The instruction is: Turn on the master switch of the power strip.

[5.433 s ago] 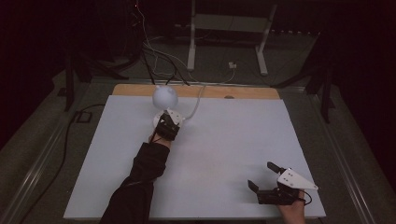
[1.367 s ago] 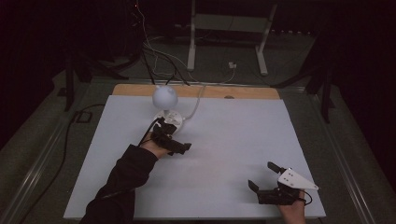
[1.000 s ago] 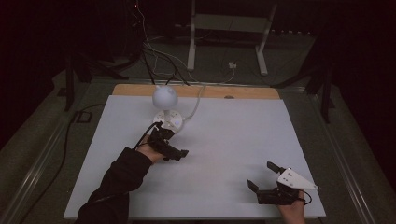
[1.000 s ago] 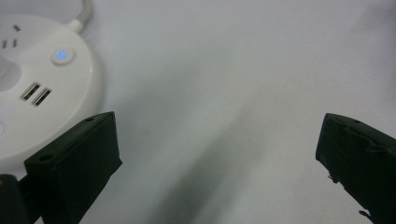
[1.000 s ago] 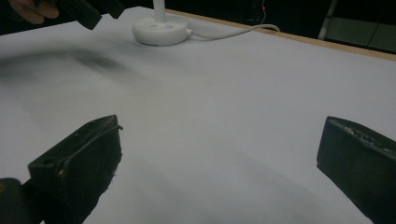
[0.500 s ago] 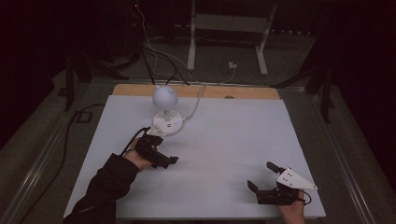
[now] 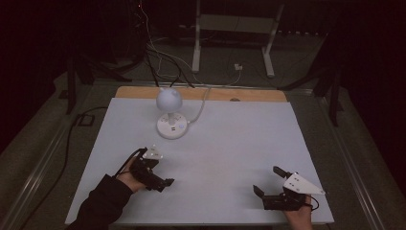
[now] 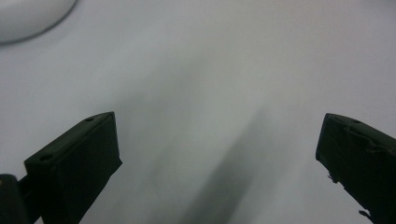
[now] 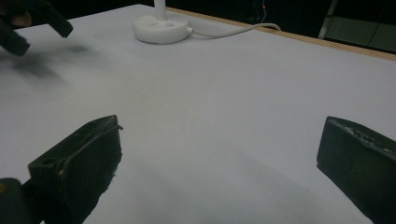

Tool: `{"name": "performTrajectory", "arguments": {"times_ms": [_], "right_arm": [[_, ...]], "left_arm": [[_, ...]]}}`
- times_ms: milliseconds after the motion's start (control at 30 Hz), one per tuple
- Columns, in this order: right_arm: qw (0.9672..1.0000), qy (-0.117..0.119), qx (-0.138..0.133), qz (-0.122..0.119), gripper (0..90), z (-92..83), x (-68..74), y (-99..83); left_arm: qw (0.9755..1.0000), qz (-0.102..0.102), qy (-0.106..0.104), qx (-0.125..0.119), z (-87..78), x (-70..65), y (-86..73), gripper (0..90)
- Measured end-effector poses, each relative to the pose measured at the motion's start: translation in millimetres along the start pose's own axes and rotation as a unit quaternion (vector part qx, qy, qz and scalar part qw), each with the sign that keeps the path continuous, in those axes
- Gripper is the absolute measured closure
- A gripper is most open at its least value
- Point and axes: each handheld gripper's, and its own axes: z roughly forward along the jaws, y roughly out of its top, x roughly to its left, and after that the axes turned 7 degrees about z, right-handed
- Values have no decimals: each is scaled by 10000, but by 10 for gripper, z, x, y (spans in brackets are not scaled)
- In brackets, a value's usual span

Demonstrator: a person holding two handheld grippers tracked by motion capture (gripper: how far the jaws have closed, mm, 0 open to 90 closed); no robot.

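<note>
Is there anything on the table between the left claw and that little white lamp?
Nothing: in the high view, bare white table separates the left gripper from the lamp.

lamp [image 7: 169, 103]: plain white all over, round shade and flat round base both, no pattern

lamp cord [image 7: 201, 106]: white too

table [image 7: 239, 143]: pale grey-white top, totally plain, with a light wood strip along the far edge

left gripper [image 7: 154, 178]: black jaws, light grey plate on top

right gripper [image 7: 269, 190]: same deal, black jaws with a pale grey plate

sleeve [image 7: 100, 203]: black

floor [image 7: 43, 143]: dull dark grey, black cables running over it

frame behind the table [image 7: 234, 28]: greyish white legs
</note>
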Motion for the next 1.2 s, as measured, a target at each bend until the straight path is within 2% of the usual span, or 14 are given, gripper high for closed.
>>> {"name": "performTrajectory", "arguments": {"times_ms": [167, 367, 633, 767, 1000, 1200], "right_arm": [[10000, 2, 19, -14, 0, 5, 0, -2], [10000, -4, 39, -28, 0, 8, 8, -4], [10000, 0, 57, -45, 0, 5, 9, -5], [10000, 19, 64, -59, 0, 6, 8, -6], [10000, 7, 71, -69, 0, 6, 6, -7], [9999, 16, 63, -77, 0, 3, 7, -5]], "left_arm": [[10000, 30, 10, -33, -22, -38, -197, 2], [9996, 192, 193, -96, -68, -58, -414, 2], [9996, 162, 143, -205, -148, -87, -640, 3], [9995, 80, 227, -216, -180, -87, -750, 3], [9991, 57, 337, -241, -269, -104, -864, 3], [9991, 40, 305, -286, -262, -109, -883, 3]]}}
